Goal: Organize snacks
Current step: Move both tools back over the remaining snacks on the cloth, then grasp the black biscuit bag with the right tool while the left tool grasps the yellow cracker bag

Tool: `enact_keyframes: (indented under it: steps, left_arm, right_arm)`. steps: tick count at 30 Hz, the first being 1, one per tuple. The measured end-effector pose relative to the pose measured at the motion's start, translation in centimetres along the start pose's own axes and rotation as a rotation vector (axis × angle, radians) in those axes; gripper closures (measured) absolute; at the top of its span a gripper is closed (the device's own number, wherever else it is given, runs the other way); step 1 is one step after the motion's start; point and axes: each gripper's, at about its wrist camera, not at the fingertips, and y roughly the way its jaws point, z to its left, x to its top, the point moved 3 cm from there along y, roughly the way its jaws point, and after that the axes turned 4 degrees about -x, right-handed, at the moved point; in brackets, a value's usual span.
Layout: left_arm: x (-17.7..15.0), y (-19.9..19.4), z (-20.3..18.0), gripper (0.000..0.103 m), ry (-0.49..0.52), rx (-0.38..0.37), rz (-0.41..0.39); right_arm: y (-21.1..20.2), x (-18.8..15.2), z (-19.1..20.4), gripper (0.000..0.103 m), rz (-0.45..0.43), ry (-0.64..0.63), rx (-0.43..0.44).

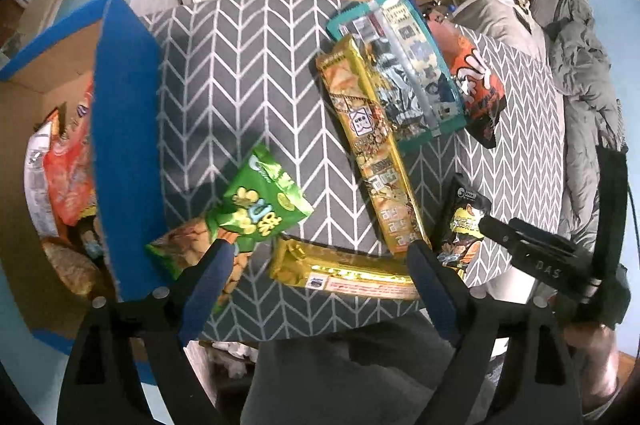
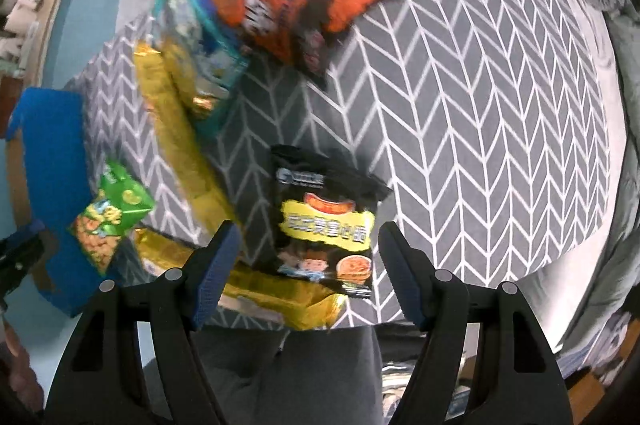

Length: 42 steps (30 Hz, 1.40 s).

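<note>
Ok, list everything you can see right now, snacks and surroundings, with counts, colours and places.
Green snack bag: one, by the box's flap.
Long gold packs: two, table centre and near edge.
Teal-edged pack: one, far side.
Orange bag: one, beside the teal pack.
Black snack packet: one, near edge.
Blue cardboard box: one, left of the table, snacks inside.
Grey chevron tablecloth: one, covers the table.
Left gripper: jaws open, empty.
Right gripper: jaws open, above the black packet.

Lighting: even, moderately bright indoor light. Shadows: soft, on the grey herringbone-patterned tablecloth (image 1: 248,73). Glare: on the shiny gold foil snack packet (image 1: 348,271). Right wrist view: motion-blurred. Edges: strong fisheye curvature, black corners.
</note>
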Motion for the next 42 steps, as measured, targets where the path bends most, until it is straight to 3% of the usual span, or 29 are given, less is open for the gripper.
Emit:
enact_keyframes:
  steps: [9,21,26,42]
  left_arm:
    - [0.3,3.1,-0.4,0.014,-0.084,-0.041,0.038]
    - [0.8,5.6,-0.2,0.014,-0.183,-0.051,0.065]
    - [1.5,6.5,-0.6,0.014,-0.210,-0.060,0.073]
    - [3.8,10.7,-0.1,0.012,-0.377,-0.088,0.095]
  right_arm:
    - [3.4,-0.7,-0.2,0.032,0.028,0.067,0.058]
    - [7.4,0.1,1.9,0.030,0.043,0.056,-0.002]
    - [7.5,0.8,3.1,0.044,0.013,-0.021,-0.038]
    - [5.6,5.4,0.4,0.046,-0.033,-0.109,-0.044]
